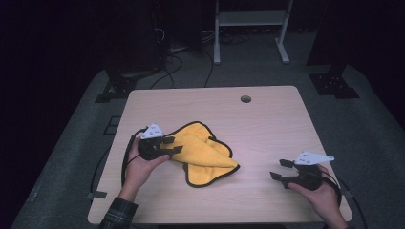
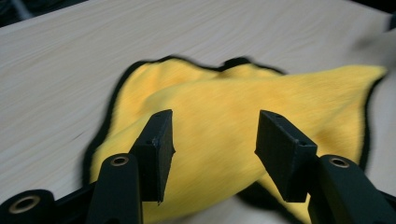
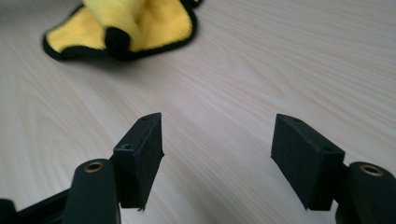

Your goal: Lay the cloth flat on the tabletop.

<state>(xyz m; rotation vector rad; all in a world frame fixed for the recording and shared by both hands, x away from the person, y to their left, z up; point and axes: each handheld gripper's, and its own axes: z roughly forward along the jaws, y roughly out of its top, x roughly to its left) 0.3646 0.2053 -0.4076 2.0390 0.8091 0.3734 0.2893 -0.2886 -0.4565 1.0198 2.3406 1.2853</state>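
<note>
The left gripper (image 1: 175, 144) is hovering with jaws spread partway over the crumpled yellow microfibre cloth with black edging (image 1: 205, 155), pinching nothing. The cloth is lying left of the middle of the pale wooden table (image 1: 267, 119). The right gripper (image 1: 279, 170) is gaping over bare wood near the right edge.

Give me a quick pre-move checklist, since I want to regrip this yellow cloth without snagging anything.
1. Left gripper jaws apart, nothing pinched: ok.
2. Left gripper over the yellow cloth: ok.
3. Right gripper open and holding nothing, off the cloth: ok.
4. Cloth lying flat: not ok, it is bunched and folded over itself.
5. Cloth fully on the table: ok.
6. Which black-edged corner is free to grab: cannot tell.
</note>
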